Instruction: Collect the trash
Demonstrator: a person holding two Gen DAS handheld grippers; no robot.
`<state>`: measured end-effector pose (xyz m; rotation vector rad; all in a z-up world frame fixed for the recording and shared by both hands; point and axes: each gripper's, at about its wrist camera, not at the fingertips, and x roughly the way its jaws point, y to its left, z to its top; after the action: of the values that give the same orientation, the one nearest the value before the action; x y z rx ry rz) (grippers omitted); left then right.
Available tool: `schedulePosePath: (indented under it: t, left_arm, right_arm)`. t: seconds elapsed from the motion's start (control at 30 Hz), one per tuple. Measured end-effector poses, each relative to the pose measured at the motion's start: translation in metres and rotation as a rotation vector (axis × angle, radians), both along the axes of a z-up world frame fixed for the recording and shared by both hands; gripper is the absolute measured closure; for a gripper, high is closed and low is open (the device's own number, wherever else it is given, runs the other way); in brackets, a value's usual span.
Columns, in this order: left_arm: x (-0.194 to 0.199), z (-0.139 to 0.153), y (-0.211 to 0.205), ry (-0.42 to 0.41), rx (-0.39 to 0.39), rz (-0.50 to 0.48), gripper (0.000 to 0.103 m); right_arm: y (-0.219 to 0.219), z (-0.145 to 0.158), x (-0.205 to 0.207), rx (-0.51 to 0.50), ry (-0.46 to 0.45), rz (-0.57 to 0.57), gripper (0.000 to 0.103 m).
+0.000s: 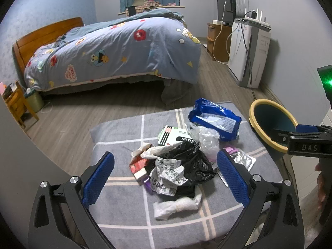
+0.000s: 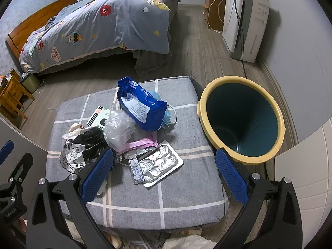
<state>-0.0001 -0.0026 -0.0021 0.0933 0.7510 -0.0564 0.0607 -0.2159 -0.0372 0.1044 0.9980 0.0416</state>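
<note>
A pile of trash lies on a grey checked cushion [image 1: 124, 213]: a blue wrapper [image 1: 215, 118], a black bag [image 1: 186, 159], clear plastic [image 1: 207, 139], a white wad [image 1: 176, 206] and a foil blister pack [image 2: 157, 164]. A teal bin with a yellow rim [image 2: 240, 118] stands on the floor right of the cushion. My left gripper [image 1: 166, 176] is open and empty, hovering over the black bag. My right gripper [image 2: 164, 172] is open and empty above the foil pack; it also shows in the left wrist view [image 1: 286, 133] at the bin's rim.
A bed with a cartoon duvet [image 1: 116, 49] stands behind the cushion. A white air purifier [image 1: 249, 54] with cables and a wooden cabinet [image 1: 217, 41] line the right wall. A wooden stool [image 1: 16, 105] and a green bin [image 1: 34, 99] are at the left.
</note>
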Motion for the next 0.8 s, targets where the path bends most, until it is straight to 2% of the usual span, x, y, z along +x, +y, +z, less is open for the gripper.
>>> schedulePosePath:
  t: [0.8]
  left_arm:
    - [0.0005, -0.0001, 0.0004, 0.003, -0.004, 0.000, 0.005]
  right_arm:
    - [0.0002, -0.0025, -0.0002, 0.001, 0.008, 0.000, 0.006]
